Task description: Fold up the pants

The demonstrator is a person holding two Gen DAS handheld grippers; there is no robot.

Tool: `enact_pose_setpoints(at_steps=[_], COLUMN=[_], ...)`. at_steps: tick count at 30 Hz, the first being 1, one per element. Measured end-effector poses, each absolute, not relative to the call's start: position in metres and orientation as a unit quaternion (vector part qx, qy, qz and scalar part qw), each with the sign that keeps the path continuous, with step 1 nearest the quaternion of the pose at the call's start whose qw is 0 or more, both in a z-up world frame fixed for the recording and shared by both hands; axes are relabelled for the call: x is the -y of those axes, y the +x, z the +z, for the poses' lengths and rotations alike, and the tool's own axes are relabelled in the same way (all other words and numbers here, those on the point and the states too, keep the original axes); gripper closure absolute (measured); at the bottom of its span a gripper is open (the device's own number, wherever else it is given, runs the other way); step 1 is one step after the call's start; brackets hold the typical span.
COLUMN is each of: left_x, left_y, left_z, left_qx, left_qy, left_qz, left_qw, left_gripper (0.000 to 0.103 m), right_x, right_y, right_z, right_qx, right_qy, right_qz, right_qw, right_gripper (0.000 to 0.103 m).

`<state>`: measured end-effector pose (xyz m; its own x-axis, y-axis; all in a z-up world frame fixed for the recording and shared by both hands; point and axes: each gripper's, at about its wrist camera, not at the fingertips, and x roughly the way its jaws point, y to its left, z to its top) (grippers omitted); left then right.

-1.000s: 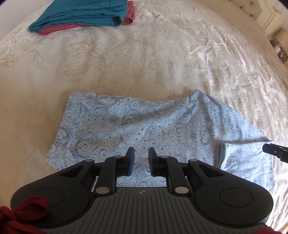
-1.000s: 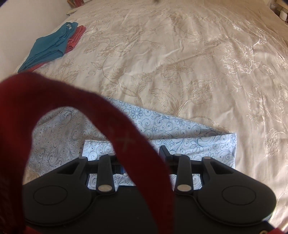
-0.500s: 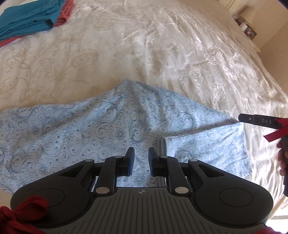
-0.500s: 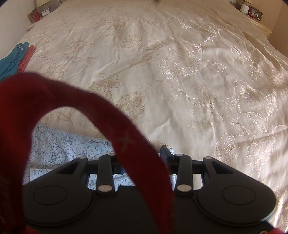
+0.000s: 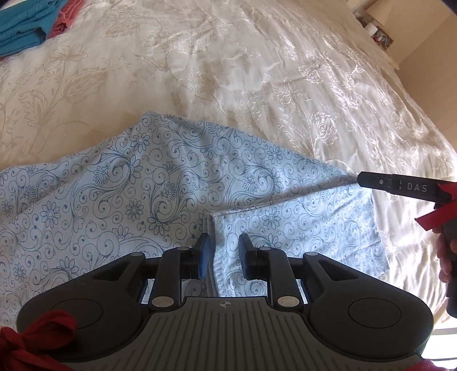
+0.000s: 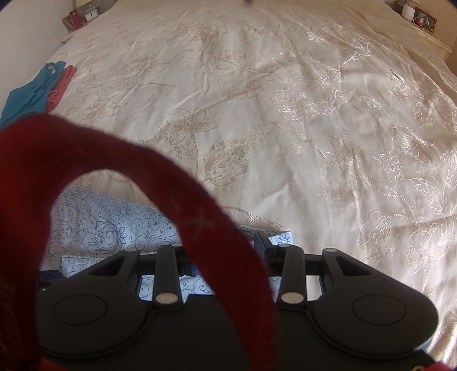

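Teal clothes (image 5: pixel 20 27) slid toward corner; cream bedspread (image 5: pixel 257 71); left tongs (image 5: pixel 224 251) opening, right tongs (image 6: pixel 228 251) unclear.

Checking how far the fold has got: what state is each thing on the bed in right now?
Patterned pants: partly folded, one layer over another.
Left gripper: jaws opening, nothing pinched.
Right gripper: at the pants' corner; grip unclear.
Teal and coral clothes: folded, stacked aside.

The pants (image 5: pixel 160 182) are light blue cotton printed with dark blue floral scrolls. They lie partly folded on the cream embroidered bed (image 5: pixel 257 65), one layer doubled over, a hemmed edge showing beneath.
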<state>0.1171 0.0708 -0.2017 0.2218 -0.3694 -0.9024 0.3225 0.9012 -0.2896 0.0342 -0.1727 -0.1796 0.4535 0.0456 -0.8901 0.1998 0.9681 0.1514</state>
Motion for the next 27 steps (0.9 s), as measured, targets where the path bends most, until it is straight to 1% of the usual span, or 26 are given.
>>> enact_pose_setpoints(at_steps=[1,3,4,11,14,15,16,21,27], left_x=[-0.072,-0.072,-0.071,-0.056,-0.050,-0.047,-0.045,-0.036,-0.035], left_y=[0.118,0.123,0.126,0.136,0.135,0.132,0.129,0.106,0.099], left_z=[-0.201,-0.204,-0.207,-0.223,-0.220,-0.217,-0.213,-0.195,-0.190], left_qx=[-0.580,-0.580,-0.585,-0.596,-0.592,-0.584,-0.577,-0.538,-0.531], left_qy=[-0.021,-0.029,-0.030,-0.024,-0.023,-0.019,-0.015,0.011,0.021], left_qz=[-0.219,-0.218,-0.219,-0.225,-0.240,-0.249,-0.258,-0.299,-0.298], left_qw=[0.785,0.784,0.780,0.770,0.769,0.772,0.775,0.788,0.793], left_gripper=[0.080,0.074,0.073,0.070,0.073,0.077,0.078,0.078,0.078], right_x=[0.174,0.176,0.176,0.184,0.188,0.190,0.192,0.190,0.170], right_y=[0.033,0.031,0.030,0.026,0.028,0.030,0.033,0.054,0.074], right_z=[-0.180,-0.180,-0.180,-0.176,-0.174,-0.173,-0.173,-0.178,-0.201], right_qx=[-0.521,-0.522,-0.522,-0.520,-0.518,-0.516,-0.516,-0.522,-0.569], right_qy=[0.120,0.123,0.124,0.124,0.111,0.104,0.099,0.073,0.020], right_qz=[-0.045,-0.046,-0.047,-0.045,-0.049,-0.052,-0.054,-0.048,-0.012], right_qw=[0.844,0.843,0.843,0.844,0.847,0.848,0.849,0.848,0.822], right_gripper=[0.055,0.055,0.055,0.055,0.055,0.055,0.055,0.055,0.056])
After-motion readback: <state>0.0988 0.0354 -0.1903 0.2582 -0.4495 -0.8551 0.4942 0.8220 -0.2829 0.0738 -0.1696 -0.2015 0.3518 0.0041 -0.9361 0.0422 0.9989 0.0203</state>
